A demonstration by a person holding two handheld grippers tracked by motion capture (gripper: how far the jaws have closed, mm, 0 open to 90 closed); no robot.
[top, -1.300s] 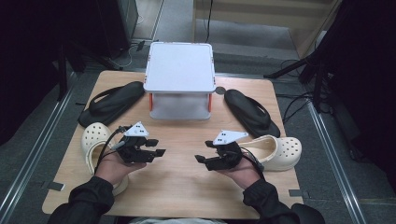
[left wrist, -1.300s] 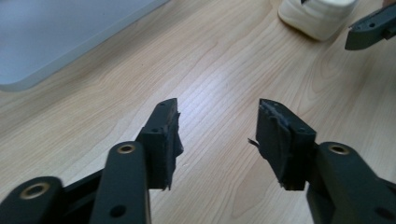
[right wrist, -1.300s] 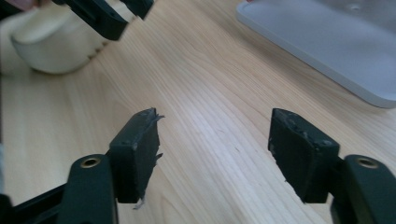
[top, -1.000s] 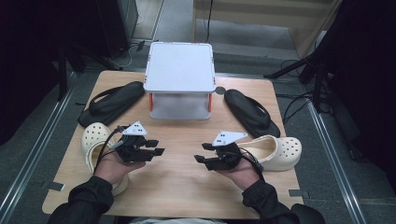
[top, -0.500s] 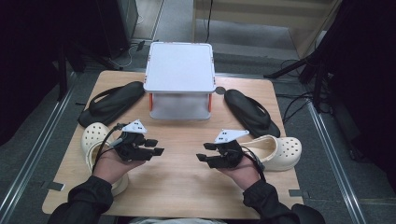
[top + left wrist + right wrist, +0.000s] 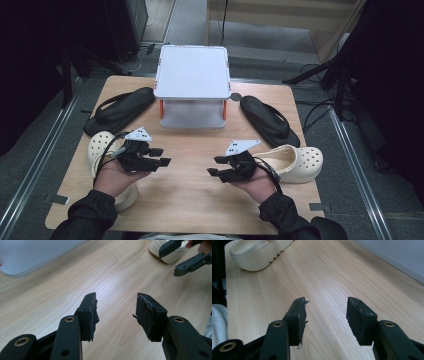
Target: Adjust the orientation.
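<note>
1. Both tools hover over bare wood near the front edge of the counter (image 6: pixel 190 197), each with its jaws apart and nothing between them. The left tool (image 6: pixel 161 156) sits just beside the cream clog (image 6: pixel 100 150) at the front-left; the right tool (image 6: pixel 216 166) sits just beside the other cream clog (image 6: pixel 295 162) at the front-right.
2. The step in hand looks like picking up a clog, since these are the nearest shoes. Turn each tool outward toward its own clog before lowering, because both now point inward at the middle of the counter.
3. Keep the jaws wide until 1 jaw is inside the opening and 1 is outside the side wall. Then close on the wall, not on the thick sole, which looks too broad to span.
4. The left clog lies partly under the left hand (image 6: pixel 115 175), so back the hand off toward the front edge first to see the rim.
5. Farther back, 2 black sandals lie at the left (image 6: pixel 120 110) and right (image 6: pixel 270 120) edges, well apart from the tools; leave them until the clogs are dealt with.
6. At the back edge stands the white stand (image 6: pixel 192 75), likely where the shoes go. Lift each clog level and clear of its front.
</note>
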